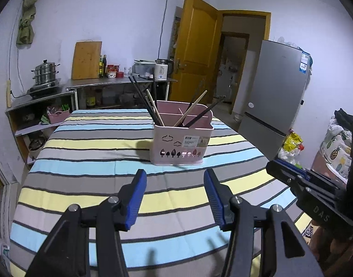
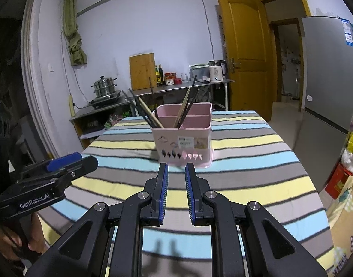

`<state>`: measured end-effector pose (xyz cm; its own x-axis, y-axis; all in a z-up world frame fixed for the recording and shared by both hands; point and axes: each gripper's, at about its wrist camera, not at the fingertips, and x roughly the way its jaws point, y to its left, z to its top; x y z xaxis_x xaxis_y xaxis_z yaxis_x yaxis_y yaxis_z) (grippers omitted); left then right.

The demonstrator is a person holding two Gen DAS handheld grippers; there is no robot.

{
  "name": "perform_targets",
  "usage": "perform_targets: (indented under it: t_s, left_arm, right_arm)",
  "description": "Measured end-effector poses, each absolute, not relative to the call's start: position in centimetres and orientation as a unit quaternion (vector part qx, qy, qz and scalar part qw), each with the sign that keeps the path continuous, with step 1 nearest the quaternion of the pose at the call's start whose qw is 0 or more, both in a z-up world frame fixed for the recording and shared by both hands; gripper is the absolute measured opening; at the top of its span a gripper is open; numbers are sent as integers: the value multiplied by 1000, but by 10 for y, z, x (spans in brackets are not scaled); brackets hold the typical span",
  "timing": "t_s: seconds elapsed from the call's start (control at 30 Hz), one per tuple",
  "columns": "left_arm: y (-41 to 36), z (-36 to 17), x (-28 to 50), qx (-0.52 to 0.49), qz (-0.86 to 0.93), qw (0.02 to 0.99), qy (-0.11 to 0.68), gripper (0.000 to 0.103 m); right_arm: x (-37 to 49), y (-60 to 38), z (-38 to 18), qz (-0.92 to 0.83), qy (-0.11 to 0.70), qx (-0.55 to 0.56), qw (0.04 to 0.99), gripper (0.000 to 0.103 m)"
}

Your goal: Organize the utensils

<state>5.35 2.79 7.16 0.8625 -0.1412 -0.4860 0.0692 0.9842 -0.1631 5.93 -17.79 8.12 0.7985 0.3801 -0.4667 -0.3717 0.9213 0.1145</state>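
Both grippers are hovering empty, the left gripper (image 1: 174, 180) wide, the right gripper (image 2: 176, 173) narrowly parted. Chopsticks (image 1: 144, 101) are leaning in the pink caddy (image 1: 181, 143) mid-table; probably light, stiff, slippery, best pinched near their upper ends.

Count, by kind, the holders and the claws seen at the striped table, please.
Pink holder: 1
Claws: 2, the left claw and the right claw, both open and holding nothing
Total: 3
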Motion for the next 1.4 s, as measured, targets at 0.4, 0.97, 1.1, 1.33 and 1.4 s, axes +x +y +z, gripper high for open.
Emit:
perform_targets:
  t_s: [0.4, 0.97, 1.1, 1.33, 1.4]
  left_arm:
    - [22, 57, 32, -67, -49, 964, 254, 54]
    - [17, 51, 29, -74, -53, 962, 256, 54]
    - [14, 52, 27, -73, -55, 963, 255, 54]
    - [13, 53, 26, -75, -56, 962, 255, 54]
    - [13, 52, 26, -74, -55, 962, 257, 54]
  right_arm:
    - [46, -182, 73, 195, 253, 11, 947, 16]
    - [39, -178, 69, 196, 253, 5, 947, 16]
    - [39, -178, 69, 196, 253, 5, 947, 16]
    - [40, -178, 68, 197, 252, 4, 948, 16]
    - [40, -178, 67, 197, 252, 4, 947, 16]
